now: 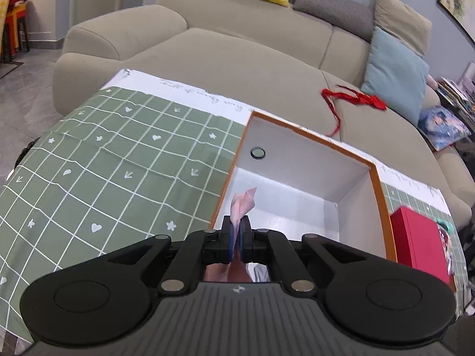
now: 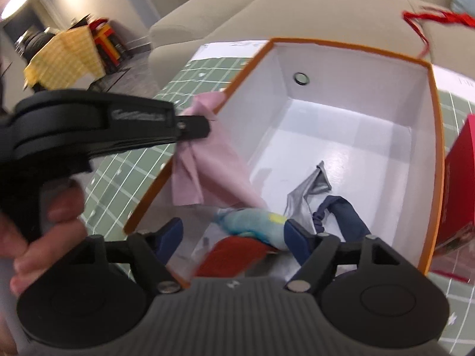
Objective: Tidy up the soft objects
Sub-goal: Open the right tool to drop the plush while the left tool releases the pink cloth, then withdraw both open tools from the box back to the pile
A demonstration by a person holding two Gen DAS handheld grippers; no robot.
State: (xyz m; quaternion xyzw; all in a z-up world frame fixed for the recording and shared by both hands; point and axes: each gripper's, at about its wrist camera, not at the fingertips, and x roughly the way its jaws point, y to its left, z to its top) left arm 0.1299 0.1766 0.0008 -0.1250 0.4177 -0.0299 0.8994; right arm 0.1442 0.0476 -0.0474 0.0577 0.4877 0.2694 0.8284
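My left gripper (image 1: 237, 231) is shut on a pink cloth (image 1: 242, 206) and holds it over the near left part of a white box with an orange rim (image 1: 376, 178). In the right wrist view the left gripper (image 2: 204, 124) hangs the pink cloth (image 2: 210, 166) over the box's left wall (image 2: 193, 145). My right gripper (image 2: 234, 237) is open and empty above the box's near end. Inside the box lie a light blue soft toy (image 2: 252, 225), a red cloth (image 2: 234, 255), a grey cloth (image 2: 308, 190) and a dark blue cloth (image 2: 347, 216).
The box stands on a green checked tablecloth (image 1: 104, 163). A red box (image 1: 421, 246) stands right of it. Behind is a beige sofa (image 1: 237, 50) with a red ribbon (image 1: 353, 98) and a light blue cushion (image 1: 394, 71). A yellow-clothed table (image 2: 65, 56) stands far left.
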